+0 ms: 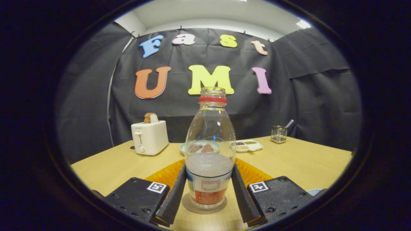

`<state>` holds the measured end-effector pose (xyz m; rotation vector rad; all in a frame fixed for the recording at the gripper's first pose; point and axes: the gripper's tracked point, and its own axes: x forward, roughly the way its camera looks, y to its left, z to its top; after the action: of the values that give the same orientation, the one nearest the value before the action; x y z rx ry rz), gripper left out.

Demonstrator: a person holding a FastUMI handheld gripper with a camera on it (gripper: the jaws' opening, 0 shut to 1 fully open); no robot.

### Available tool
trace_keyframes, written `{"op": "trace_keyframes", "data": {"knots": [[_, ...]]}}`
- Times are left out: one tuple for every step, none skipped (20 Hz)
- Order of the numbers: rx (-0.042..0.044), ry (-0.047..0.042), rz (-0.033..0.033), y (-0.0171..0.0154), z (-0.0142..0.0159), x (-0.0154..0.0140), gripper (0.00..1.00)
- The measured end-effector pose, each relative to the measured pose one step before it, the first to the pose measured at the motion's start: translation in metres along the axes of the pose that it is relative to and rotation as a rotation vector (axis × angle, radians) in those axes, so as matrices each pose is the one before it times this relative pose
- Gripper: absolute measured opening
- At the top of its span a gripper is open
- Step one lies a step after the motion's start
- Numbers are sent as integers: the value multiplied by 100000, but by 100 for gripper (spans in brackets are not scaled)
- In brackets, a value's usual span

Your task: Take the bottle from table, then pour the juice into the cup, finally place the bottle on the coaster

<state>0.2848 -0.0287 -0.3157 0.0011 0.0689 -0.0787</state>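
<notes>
The clear open-necked bottle with a red neck ring and red-and-white label, print too small to read, stands upright on a round grey coaster on the wooden table, pale juice low inside. The black gripper flanks it, fingers touching its sides; a firm pinch I cannot confirm. Beyond stands a white toaster holding a bread slice

Gripper cam sits low over the table, looking forward along both fingers toward the black cloth wall. Very close on the bottle between them; toaster well beyond
</notes>
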Motion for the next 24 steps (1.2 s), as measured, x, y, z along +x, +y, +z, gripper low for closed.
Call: {"op": "trace_keyframes", "data": {"knots": [[-207, 194, -387, 43, -270, 182, 80], [-1004, 101, 113, 24, -93, 117, 81], [-787, -236, 632, 170, -23, -93, 82], [-348, -653, 580, 175, 160, -59, 82], [311, -545, 813, 169, 37, -132, 83], [1098, -847, 602, 60, 69, -44, 88], [836, -316, 586, 47, 54, -123, 92], [1121, -274, 602, 10, 19, -178, 96], [-214, 48, 503, -49, 167, -343, 100], [-885, -152, 202, -217, 252, -362, 100], [-700, -463, 257, -162, 378, -435, 100], [-986, -388, 13, -241, 315, -595, 100], [-234, -773, 925, -129, 487, -604, 100], [338, -332, 1011, -80, 469, -467, 100], [249, -771, 1770, 162, 768, -621, 100], [183, -921, 2038, 290, 802, -634, 100], [-242, -1566, 1141, 193, 1109, -719, 100], [-52, -1292, 79, -395, 1041, -651, 100], [770, -908, -422, -211, 969, -700, 100], [1024, -947, 374, -43, 926, -601, 100], [848, -514, 157, -31, 1000, -663, 100], [567, -413, 562, -9, 891, -617, 100], [620, -53, 908, 95, 749, -614, 100], [287, -7, 680, -7, 723, -481, 100]]}}
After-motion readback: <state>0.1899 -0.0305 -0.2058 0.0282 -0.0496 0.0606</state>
